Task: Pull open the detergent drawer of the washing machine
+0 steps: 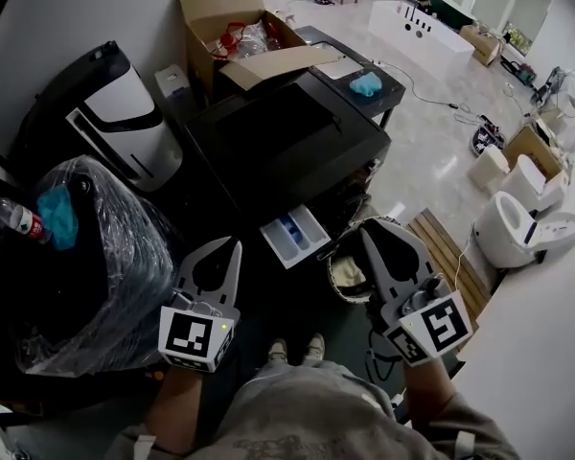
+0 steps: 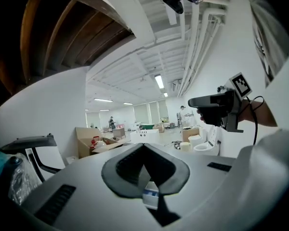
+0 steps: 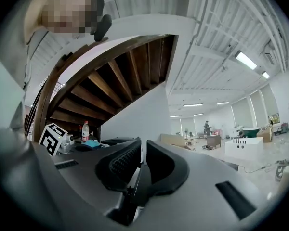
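The black washer (image 1: 287, 137) stands in the middle with an open cardboard box (image 1: 220, 17) on its far end. The left gripper (image 1: 232, 247) is held up clear of it, jaws together and empty. The right gripper (image 1: 366, 230) is also raised, jaws closed to a slit with nothing between them. The white drawer (image 1: 295, 235) sticks out of the washer's front, between the two grippers and touching neither.

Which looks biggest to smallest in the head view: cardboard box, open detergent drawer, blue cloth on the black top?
1. cardboard box
2. detergent drawer
3. blue cloth
The cloth lies farther from the camera, so this ranks looks only, not true size.
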